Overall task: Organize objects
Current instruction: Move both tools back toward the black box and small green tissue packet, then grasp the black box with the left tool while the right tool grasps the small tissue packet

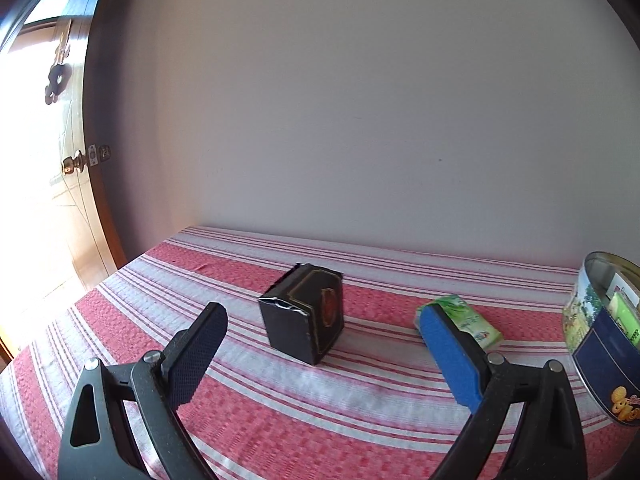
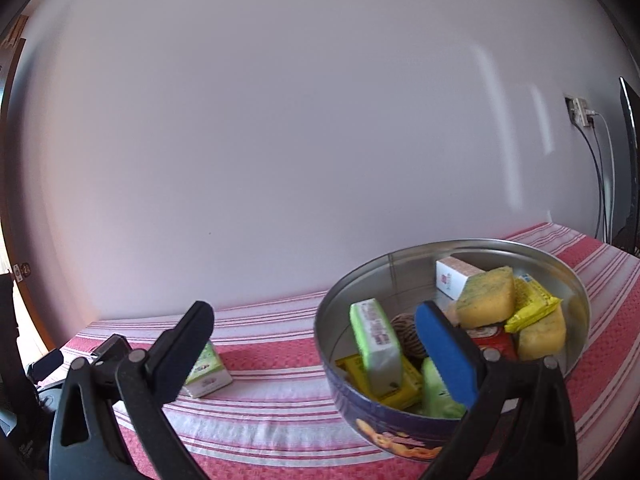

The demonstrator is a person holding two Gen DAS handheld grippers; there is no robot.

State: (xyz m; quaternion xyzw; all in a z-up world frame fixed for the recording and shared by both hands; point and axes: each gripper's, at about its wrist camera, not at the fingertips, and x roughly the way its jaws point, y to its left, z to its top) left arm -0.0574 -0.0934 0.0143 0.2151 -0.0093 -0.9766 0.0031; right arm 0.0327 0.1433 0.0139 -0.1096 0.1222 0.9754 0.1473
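Note:
A small black box [image 1: 305, 313] stands on the red and white striped cloth [image 1: 280, 412], just ahead of my open, empty left gripper [image 1: 320, 354]. A green tissue pack [image 1: 472, 320] lies to its right, partly behind my right finger; it also shows in the right wrist view [image 2: 208, 372]. A round blue cookie tin [image 2: 400, 428] holds yellow sponges [image 2: 486, 298], green packs [image 2: 376, 344], yellow packets, a white box and twine. My right gripper [image 2: 316, 354] is open and empty, its blue pad over the tin's near side. The tin's edge shows in the left wrist view [image 1: 608, 344].
A plain wall backs the table. A wooden door with a knob [image 1: 74, 165] stands at the left. A wall socket with cables [image 2: 582, 114] and a dark screen edge are at the far right. The other gripper's body shows at the left in the right wrist view [image 2: 44, 364].

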